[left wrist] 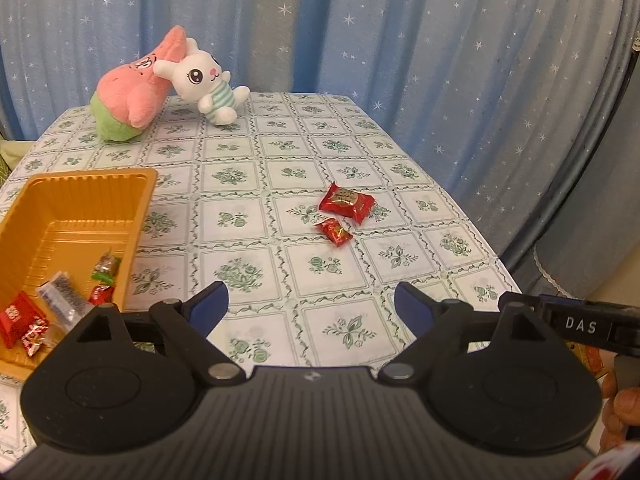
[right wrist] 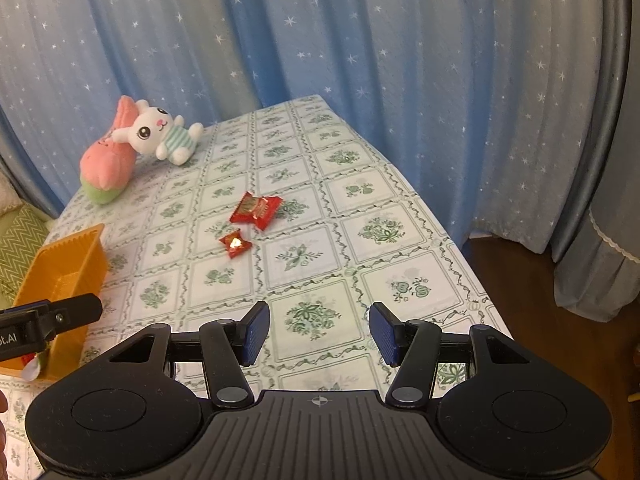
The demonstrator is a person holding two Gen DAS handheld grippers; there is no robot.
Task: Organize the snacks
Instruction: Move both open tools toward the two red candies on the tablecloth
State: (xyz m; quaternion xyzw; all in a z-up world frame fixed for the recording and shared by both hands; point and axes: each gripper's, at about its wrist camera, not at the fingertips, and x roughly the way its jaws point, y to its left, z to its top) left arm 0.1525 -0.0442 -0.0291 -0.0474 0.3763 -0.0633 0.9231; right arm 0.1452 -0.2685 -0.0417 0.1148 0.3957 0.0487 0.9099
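Two red wrapped snacks lie on the tablecloth: a larger packet [left wrist: 346,202] [right wrist: 256,210] and a small candy [left wrist: 334,231] [right wrist: 235,243] just in front of it. An orange plastic tray [left wrist: 86,184] [right wrist: 64,260] stands at the left and holds several wrapped snacks [left wrist: 64,300]. My left gripper [left wrist: 310,306] is open and empty above the table's near part, right of the tray. My right gripper [right wrist: 319,330] is open and empty, hovering short of the two snacks. The left gripper's side [right wrist: 48,320] shows at the left edge of the right wrist view.
A pink star plush [left wrist: 132,88] [right wrist: 106,164] and a white bunny plush [left wrist: 204,84] [right wrist: 160,132] lie at the far left corner. The table [left wrist: 280,160] has a green-patterned cloth; its right edge drops to the floor. A blue starry curtain [left wrist: 400,40] hangs behind.
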